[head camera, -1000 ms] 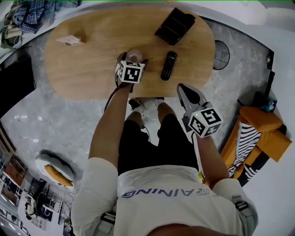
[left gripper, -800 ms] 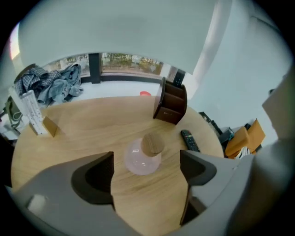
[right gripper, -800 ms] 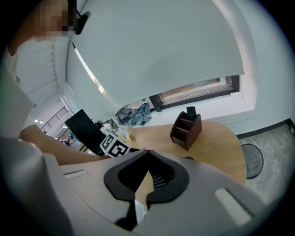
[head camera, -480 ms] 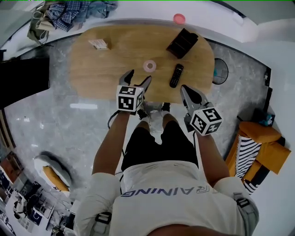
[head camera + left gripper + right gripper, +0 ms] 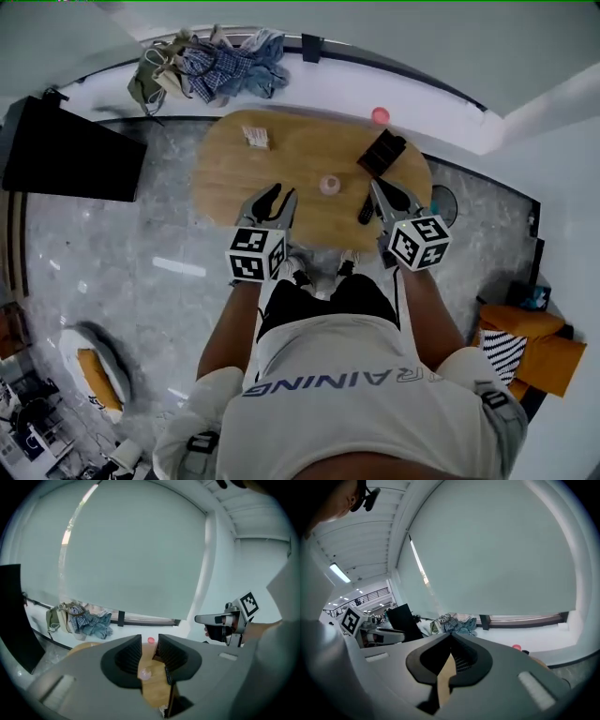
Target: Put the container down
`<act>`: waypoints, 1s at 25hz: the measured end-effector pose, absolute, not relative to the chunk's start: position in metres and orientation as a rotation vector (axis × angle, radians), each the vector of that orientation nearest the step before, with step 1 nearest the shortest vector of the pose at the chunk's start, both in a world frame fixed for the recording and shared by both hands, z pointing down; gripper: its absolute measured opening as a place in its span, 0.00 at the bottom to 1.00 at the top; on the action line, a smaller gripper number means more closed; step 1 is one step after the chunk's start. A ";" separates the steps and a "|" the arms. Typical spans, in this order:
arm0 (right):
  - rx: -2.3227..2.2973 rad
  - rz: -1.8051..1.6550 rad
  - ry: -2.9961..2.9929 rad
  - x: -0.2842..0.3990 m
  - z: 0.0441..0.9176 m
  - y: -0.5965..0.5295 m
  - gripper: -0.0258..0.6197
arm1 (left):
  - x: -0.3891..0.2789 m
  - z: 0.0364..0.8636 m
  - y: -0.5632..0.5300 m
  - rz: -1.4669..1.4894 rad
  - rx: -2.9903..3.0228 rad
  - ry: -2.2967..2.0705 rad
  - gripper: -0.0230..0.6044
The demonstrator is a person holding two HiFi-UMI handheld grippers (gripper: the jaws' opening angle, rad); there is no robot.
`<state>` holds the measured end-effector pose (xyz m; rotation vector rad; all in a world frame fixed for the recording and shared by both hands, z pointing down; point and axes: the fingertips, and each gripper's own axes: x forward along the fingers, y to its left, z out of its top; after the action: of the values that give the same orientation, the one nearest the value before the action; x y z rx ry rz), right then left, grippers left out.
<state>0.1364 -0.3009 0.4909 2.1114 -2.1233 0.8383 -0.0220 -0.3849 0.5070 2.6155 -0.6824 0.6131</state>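
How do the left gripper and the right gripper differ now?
The left gripper has a gap between its jaws, which are closing on nothing; on the right gripper they meet at the tips. The left gripper is left of the pink container, the right gripper right of it. Both are empty.

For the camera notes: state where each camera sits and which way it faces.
Head view: on the person's head, looking steeply down at the table; shirt, arms, left claw and right claw show.
Left gripper view: on the left claw, facing the wall past the table; jaws closing, nothing between them, container beyond; right claw at right.
Right gripper view: on the right claw, shut, facing that wall; left claw at left.
Shared: both gripper views show the clothes pile.
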 end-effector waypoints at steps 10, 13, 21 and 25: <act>2.145 0.606 -2.189 0.141 0.390 -0.311 0.06 | -0.070 0.381 -0.393 0.371 2.678 -0.881 0.03; 2.133 0.523 -2.188 0.143 0.370 -0.309 0.06 | -0.069 0.359 -0.394 0.328 2.725 -0.890 0.03; 2.141 0.444 -2.200 0.153 0.349 -0.310 0.06 | -0.037 0.344 -0.395 0.303 2.795 -0.816 0.03; 2.136 0.429 -2.218 0.153 0.345 -0.313 0.06 | -0.027 0.343 -0.396 0.303 2.812 -0.779 0.03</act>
<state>0.1526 -0.3131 0.3448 2.1360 -2.2176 0.4286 -0.0267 -0.3956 0.3431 2.8118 -0.7788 0.3032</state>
